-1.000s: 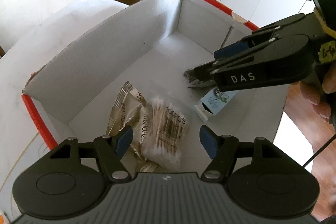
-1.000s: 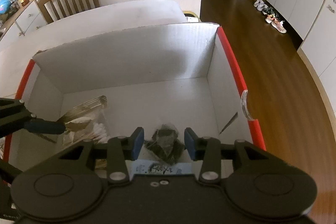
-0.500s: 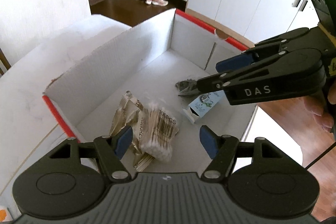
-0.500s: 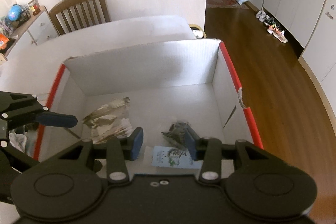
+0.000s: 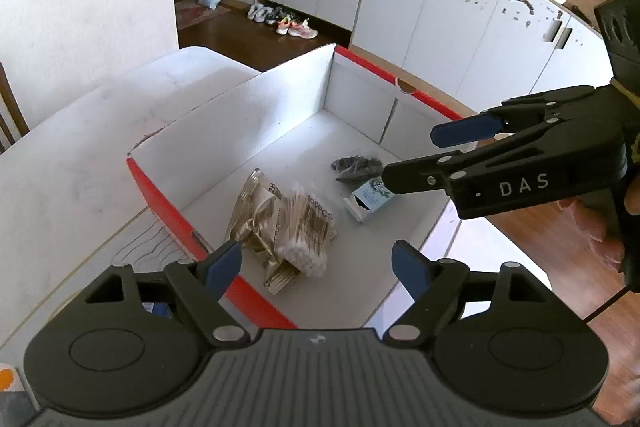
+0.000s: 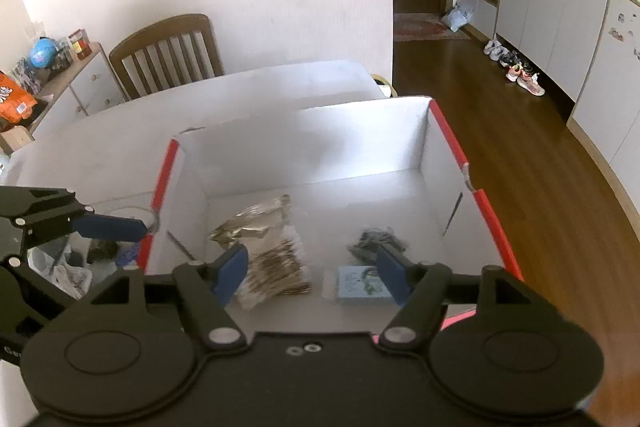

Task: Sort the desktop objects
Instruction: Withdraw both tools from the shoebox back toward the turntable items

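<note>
Both your grippers hang released and empty above the white cardboard box, jaws having just been opening with nothing between them. Inside the box, the crinkly cotton-swab bag lies below your left gripper, long axis running away from it. The small blue carton and dark bundle lie beneath your right gripper.

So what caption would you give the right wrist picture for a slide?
Open right gripper above a red-edged cardboard box holding cotton swabs, a gold packet, a small blue carton and a dark bundle.
</note>
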